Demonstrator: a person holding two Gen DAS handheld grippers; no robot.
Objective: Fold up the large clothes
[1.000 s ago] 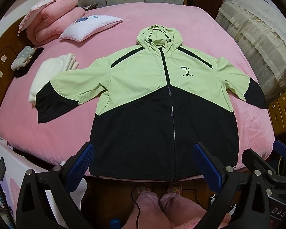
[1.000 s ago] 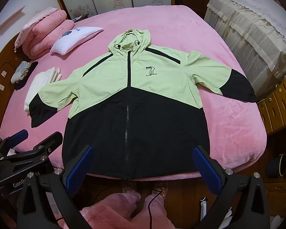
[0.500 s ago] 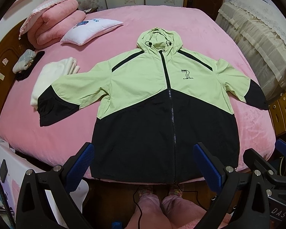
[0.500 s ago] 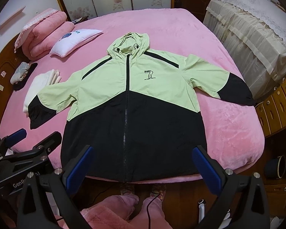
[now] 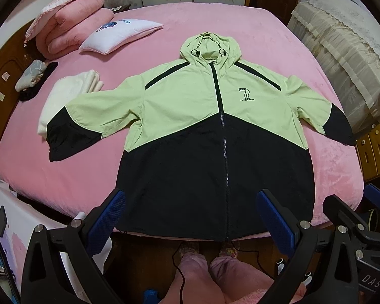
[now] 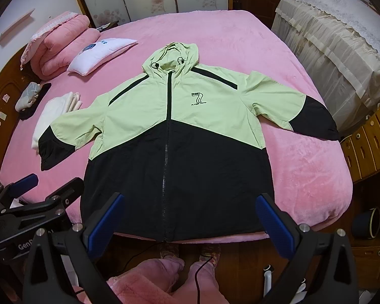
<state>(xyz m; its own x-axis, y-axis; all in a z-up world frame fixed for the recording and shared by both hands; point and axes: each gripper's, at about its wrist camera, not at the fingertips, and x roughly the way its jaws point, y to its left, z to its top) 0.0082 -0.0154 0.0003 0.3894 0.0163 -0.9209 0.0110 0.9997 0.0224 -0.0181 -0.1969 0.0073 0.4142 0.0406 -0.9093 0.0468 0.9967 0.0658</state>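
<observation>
1. The jacket's (image 5: 212,136) hem hangs just over the near edge of the bed (image 5: 253,33), so the hem's underside is hidden. The small print under the "7" logo (image 6: 197,97) is hard to read in the left view. The person shows only as pink-clad legs (image 5: 210,273) at the bottom edge, cut off by the frame.
2. The left claw (image 5: 190,217) is wide open, with blue pads (image 5: 105,221) far apart; it holds nothing and touches nothing, hovering above the hem at the foot of the bed.
3. The right claw (image 6: 190,217) is likewise wide open and empty, above the same hem; in its view the left claw's black frame shows at the lower left.
4. The jacket lies flat, front up and zipped, on the pink bed, hood (image 6: 172,58) pointing away from the person. Its upper half is pale green, its lower half black, with black shoulder stripes.
5. Both sleeves spread outward, each ending in black; the left sleeve end (image 5: 68,136) lies over part of a folded white cloth (image 5: 65,93), and the right sleeve end (image 6: 316,119) reaches the bed's edge.
6. Near the headboard lie a white pillow (image 5: 121,35) and a rolled pink quilt (image 5: 71,27), well apart from the jacket.
</observation>
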